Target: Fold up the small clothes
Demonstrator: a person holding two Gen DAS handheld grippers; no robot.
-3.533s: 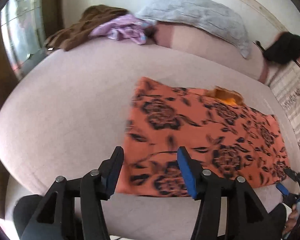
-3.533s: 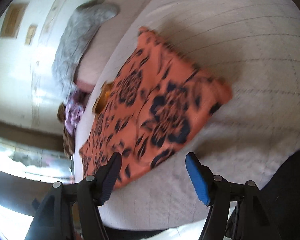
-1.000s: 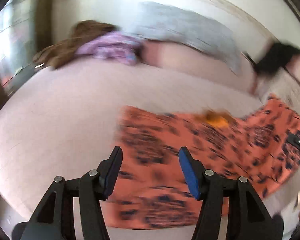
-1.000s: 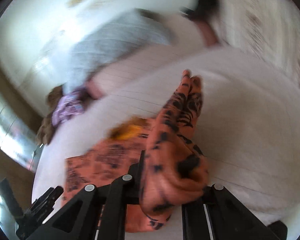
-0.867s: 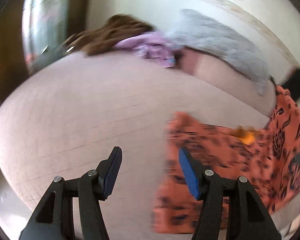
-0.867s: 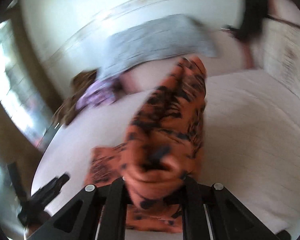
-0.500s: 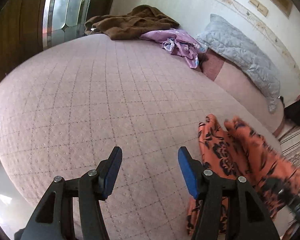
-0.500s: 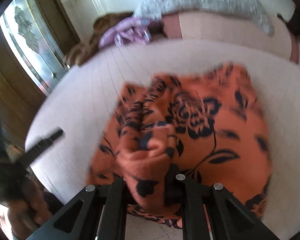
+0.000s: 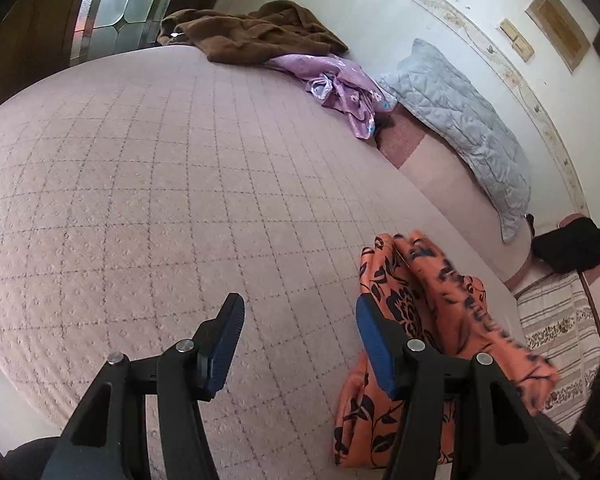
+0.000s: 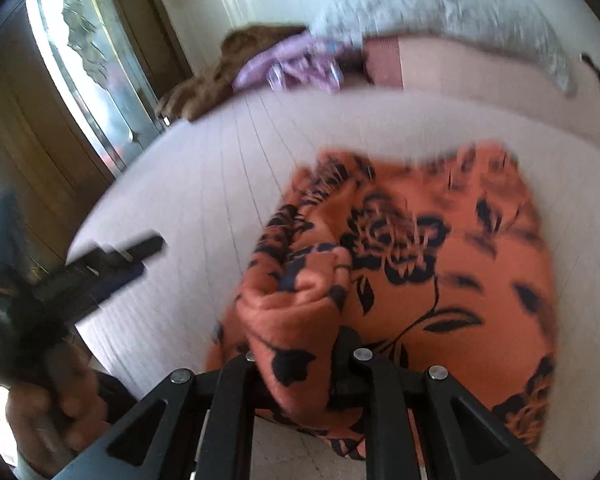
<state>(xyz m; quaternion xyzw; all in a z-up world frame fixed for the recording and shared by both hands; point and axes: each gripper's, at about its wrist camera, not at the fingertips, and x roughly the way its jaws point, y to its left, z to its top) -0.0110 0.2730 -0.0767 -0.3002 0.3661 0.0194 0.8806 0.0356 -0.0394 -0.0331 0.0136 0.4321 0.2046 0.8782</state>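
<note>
My right tongs (image 10: pixel 296 344), clenched on the orange cloth (image 10: pixel 440 264), had carried it over; left tongs (image 9: pixel 296 344), released, needed an edge next.

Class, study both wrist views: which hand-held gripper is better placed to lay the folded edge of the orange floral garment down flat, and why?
Right. The right hand-held gripper is shut on a bunched edge of the orange floral garment; the left hand-held gripper hangs open over bare bedspread, beside the cloth.

Orange black-floral garment (image 10: pixel 440 248) on bed, one edge bunched, lifted
</note>
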